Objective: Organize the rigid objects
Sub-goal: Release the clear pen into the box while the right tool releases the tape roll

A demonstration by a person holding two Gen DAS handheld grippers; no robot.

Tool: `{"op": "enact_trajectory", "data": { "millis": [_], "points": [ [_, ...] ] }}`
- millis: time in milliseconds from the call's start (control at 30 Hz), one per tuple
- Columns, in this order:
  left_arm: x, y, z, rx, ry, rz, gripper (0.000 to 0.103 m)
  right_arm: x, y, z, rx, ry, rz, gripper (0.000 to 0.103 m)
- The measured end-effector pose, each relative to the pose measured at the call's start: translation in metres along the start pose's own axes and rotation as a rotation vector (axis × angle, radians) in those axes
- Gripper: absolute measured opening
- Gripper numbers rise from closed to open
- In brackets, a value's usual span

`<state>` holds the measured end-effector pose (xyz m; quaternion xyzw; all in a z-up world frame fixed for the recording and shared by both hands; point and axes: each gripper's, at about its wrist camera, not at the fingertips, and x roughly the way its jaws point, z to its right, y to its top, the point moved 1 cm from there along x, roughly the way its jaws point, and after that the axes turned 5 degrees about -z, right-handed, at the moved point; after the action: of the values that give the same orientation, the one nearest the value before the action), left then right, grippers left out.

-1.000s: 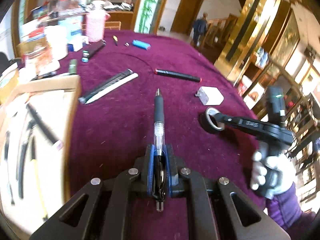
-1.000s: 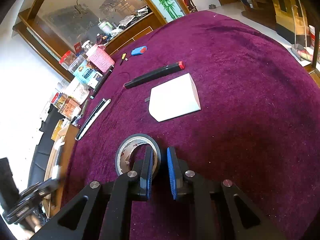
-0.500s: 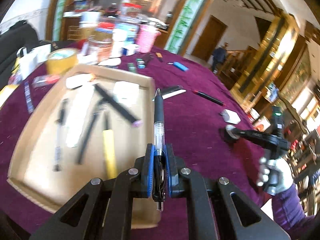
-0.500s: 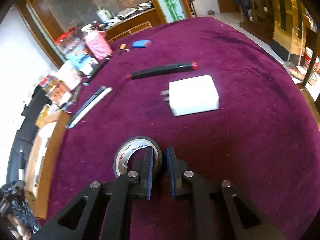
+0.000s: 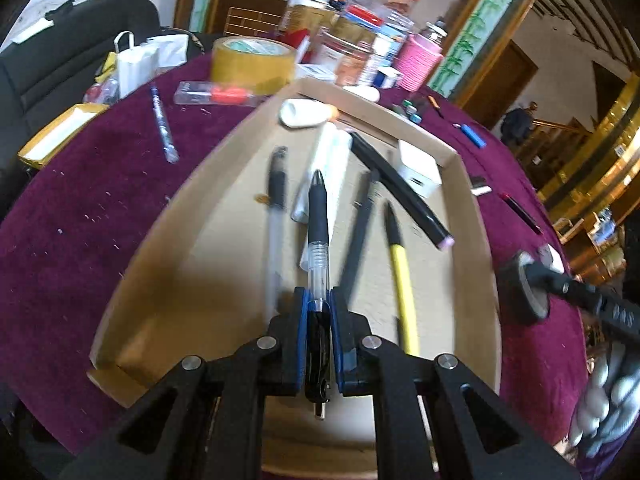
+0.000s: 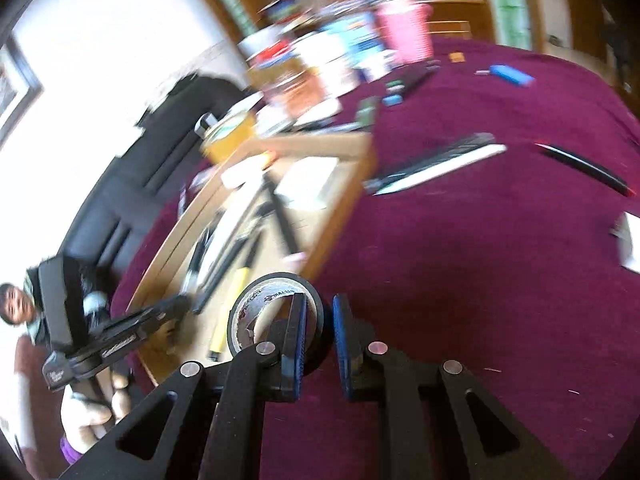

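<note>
My left gripper (image 5: 319, 304) is shut on a black-and-clear pen (image 5: 318, 224) and holds it above the cardboard tray (image 5: 476, 216). The tray holds several pens, a yellow-handled tool (image 5: 402, 276), a black marker (image 5: 400, 192) and white adapters. My right gripper (image 6: 320, 312) is shut on the wall of a black tape roll (image 6: 264, 312), lifted beside the tray's right edge (image 6: 340, 216). It shows at the right of the left wrist view (image 5: 524, 292).
On the purple tablecloth (image 6: 480, 280) lie a black and white pen pair (image 6: 436, 164), a black pen with red tip (image 6: 584, 168), a white charger (image 6: 632, 240) and a blue lighter (image 6: 512, 74). A yellow tape roll (image 5: 252, 60), jars and boxes crowd the far edge.
My left gripper has carried the pen leftwards from the open cloth to above the tray. My right gripper has lifted the tape roll and swung it left towards the tray.
</note>
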<state>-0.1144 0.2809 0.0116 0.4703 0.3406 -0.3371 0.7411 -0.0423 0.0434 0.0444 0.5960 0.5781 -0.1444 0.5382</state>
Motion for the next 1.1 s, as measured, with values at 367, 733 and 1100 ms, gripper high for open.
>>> {"op": "enact_trajectory", "data": {
  "millis": [367, 733, 1100],
  "points": [
    [-0.009, 0.006, -0.008, -0.033, -0.099, 0.050, 0.042, 0.060, 0.017, -0.075, -0.280, -0.248, -0.090, 0.015],
    [-0.045, 0.001, -0.004, -0.065, -0.165, 0.137, 0.066, 0.034, 0.017, -0.051, -0.157, -0.121, -0.007, 0.017],
    [-0.044, -0.025, 0.121, 0.258, -0.243, 0.087, 0.083, -0.054, -0.031, 0.059, 0.108, -0.186, 0.223, 0.062]
  ]
}}
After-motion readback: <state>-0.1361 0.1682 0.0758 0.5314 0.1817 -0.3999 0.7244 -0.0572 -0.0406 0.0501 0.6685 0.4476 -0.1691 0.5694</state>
